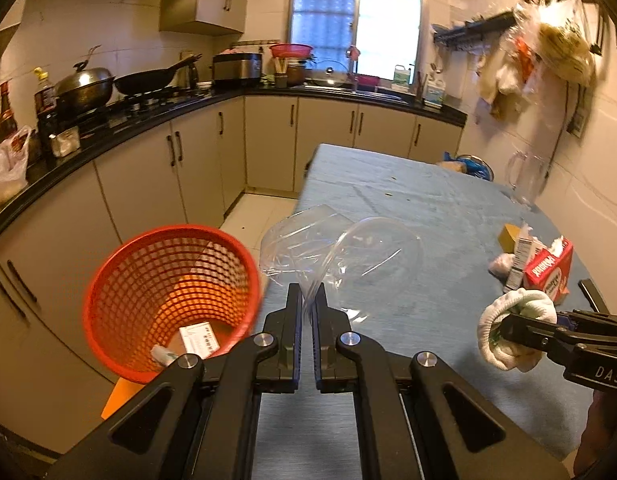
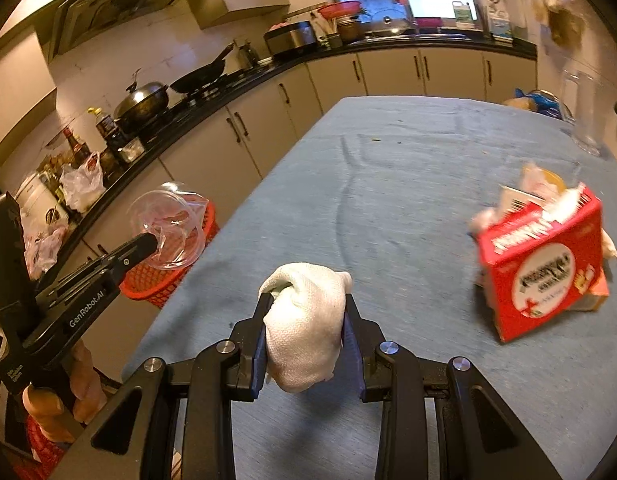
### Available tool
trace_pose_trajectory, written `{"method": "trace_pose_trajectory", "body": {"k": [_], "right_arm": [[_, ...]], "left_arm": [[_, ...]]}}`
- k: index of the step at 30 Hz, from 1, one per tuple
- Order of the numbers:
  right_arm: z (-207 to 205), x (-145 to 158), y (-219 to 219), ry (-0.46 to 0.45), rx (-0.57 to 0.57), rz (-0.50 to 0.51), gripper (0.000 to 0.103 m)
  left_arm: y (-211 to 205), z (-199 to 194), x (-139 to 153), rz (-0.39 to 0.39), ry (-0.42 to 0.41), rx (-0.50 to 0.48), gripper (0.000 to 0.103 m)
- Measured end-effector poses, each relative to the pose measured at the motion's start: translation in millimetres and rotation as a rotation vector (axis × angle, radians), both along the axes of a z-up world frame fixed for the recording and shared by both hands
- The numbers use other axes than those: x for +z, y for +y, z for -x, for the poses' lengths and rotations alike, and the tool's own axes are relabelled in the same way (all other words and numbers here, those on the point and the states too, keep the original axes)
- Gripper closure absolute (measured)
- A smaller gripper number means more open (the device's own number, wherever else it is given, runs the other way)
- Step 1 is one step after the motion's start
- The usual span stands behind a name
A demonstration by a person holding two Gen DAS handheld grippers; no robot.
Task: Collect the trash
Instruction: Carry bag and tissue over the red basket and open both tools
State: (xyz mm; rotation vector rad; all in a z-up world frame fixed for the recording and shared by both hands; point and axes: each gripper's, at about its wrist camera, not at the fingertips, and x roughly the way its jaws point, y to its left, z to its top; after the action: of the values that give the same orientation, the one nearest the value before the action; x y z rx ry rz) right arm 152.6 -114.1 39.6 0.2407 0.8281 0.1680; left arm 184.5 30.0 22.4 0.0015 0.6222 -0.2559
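My left gripper [image 1: 307, 292] is shut on a clear plastic container [image 1: 340, 248] and holds it above the table's left edge, beside a red mesh trash basket [image 1: 120, 280] that has a small white box and a scrap inside. In the right wrist view the left gripper [image 2: 150, 242] holds the clear plastic container [image 2: 168, 232] over the basket [image 2: 168, 280]. My right gripper [image 2: 306, 300] is shut on a crumpled white paper towel [image 2: 304, 332] above the blue table [image 2: 408, 200]. It also shows in the left wrist view [image 1: 508, 320].
A red carton [image 2: 544, 268] with tissues and small boxes lies on the table's right side, also in the left wrist view [image 1: 548, 268]. A clear glass pitcher [image 2: 584, 116] stands far right. The kitchen counter [image 1: 108, 128] with pots runs along the left.
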Motion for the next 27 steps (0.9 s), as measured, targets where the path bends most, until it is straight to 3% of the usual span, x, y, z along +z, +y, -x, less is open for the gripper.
{"method": "trace_pose_trajectory", "body": {"k": [17, 27], "right_arm": [[-56, 19, 80, -0.006, 0.145, -0.019, 0.068], [-110, 17, 139, 0.022, 0.231, -0.074, 0.068]], "left_arm": [[88, -10, 2, 0.046, 0.004, 0.156, 0.099], [143, -32, -29, 0.074, 0.091, 0.24, 0.099]]}}
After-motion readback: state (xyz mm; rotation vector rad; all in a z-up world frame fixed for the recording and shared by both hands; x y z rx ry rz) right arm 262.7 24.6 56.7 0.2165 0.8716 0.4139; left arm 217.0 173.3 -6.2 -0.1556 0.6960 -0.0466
